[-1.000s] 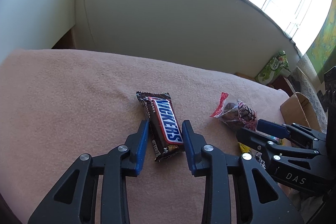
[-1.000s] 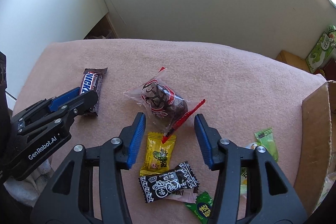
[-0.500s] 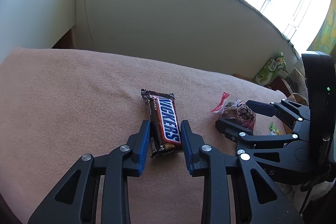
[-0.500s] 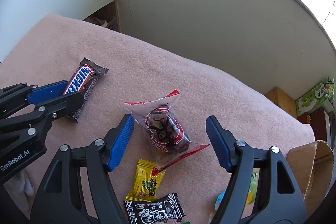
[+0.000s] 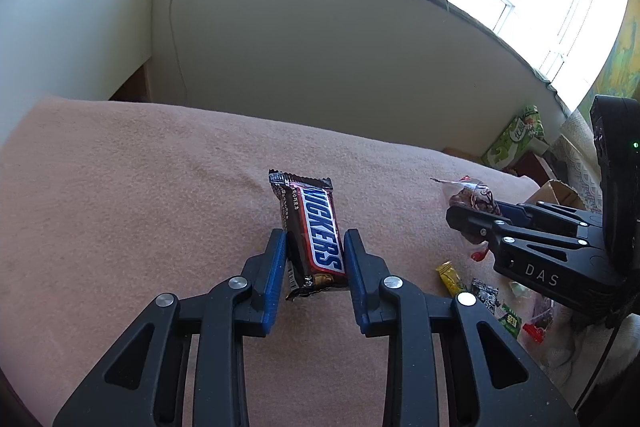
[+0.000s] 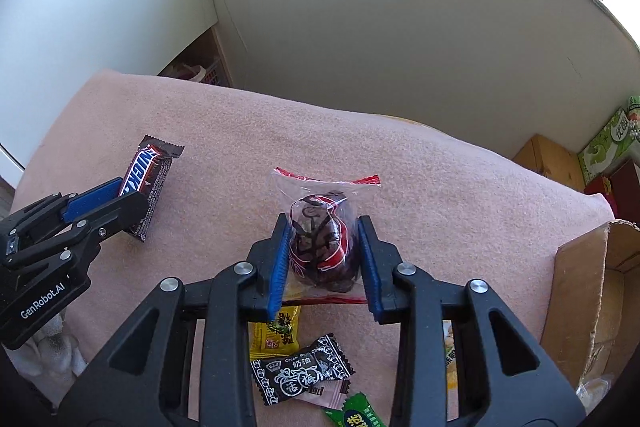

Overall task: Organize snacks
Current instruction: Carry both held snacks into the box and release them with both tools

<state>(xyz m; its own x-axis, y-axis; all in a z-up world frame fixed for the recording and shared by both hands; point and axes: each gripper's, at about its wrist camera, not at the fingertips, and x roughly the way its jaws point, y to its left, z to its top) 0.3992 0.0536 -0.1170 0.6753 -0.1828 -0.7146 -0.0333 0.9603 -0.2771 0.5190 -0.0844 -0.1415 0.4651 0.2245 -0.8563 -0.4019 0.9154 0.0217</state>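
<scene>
Snickers bar (image 5: pixel 312 231): sat clamped between the blue pads of the left hand-held gripper (image 5: pixel 315 255), its far end tilted up off the pink blanket (image 5: pixel 120 187).
Clear-wrapped dark snack (image 6: pixel 322 241): was pinched by the right hand-held gripper (image 6: pixel 324 247), whose jaws had just been closing onto it.
Loose candies: a yellow sachet (image 6: pixel 276 331) and a black sweet (image 6: pixel 300 371) lay just below that gripper.
Cardboard box (image 6: pixel 584 291): stood at the blanket's right edge.
</scene>
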